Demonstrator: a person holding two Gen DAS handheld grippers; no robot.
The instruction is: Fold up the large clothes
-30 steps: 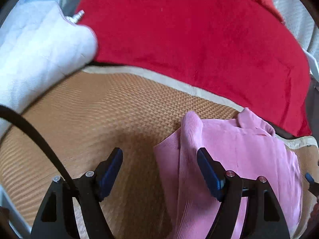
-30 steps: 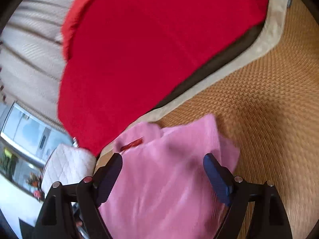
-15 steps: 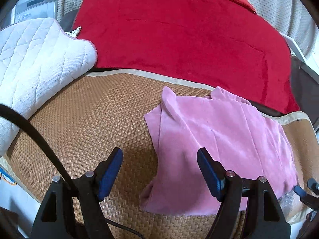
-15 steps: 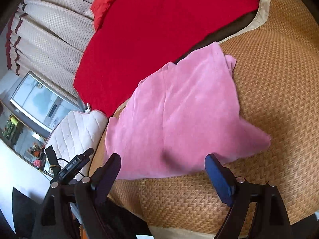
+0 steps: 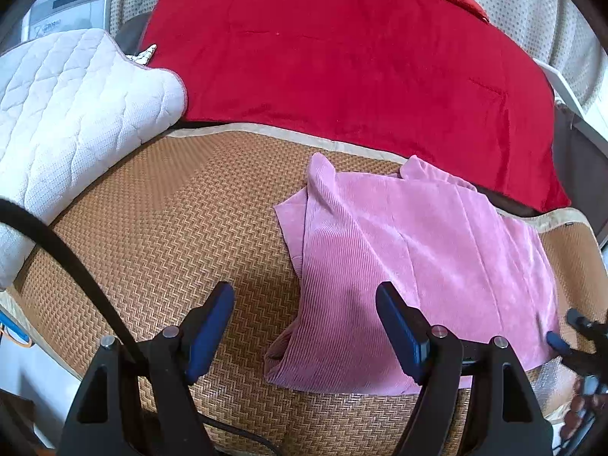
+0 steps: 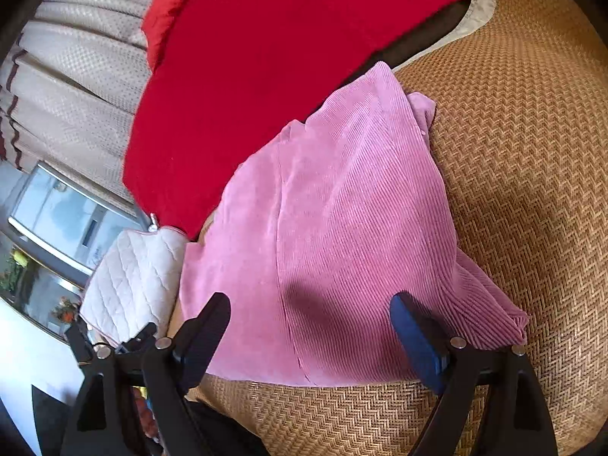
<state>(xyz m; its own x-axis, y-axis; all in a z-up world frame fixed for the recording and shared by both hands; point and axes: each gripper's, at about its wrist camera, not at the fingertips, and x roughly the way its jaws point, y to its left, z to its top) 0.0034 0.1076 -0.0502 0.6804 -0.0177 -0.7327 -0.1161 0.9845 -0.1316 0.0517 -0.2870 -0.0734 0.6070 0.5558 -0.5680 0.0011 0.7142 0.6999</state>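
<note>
Left wrist view shows the left gripper with jaws spread wide and empty above the woven mat; the folded pink garment lies flat just ahead and to its right, its near left edge between the fingers. Beyond it spreads a red blanket, with a white quilted pad off to the left. Right gripper hangs wide apart, holding nothing, over the garment's near edge.
</note>
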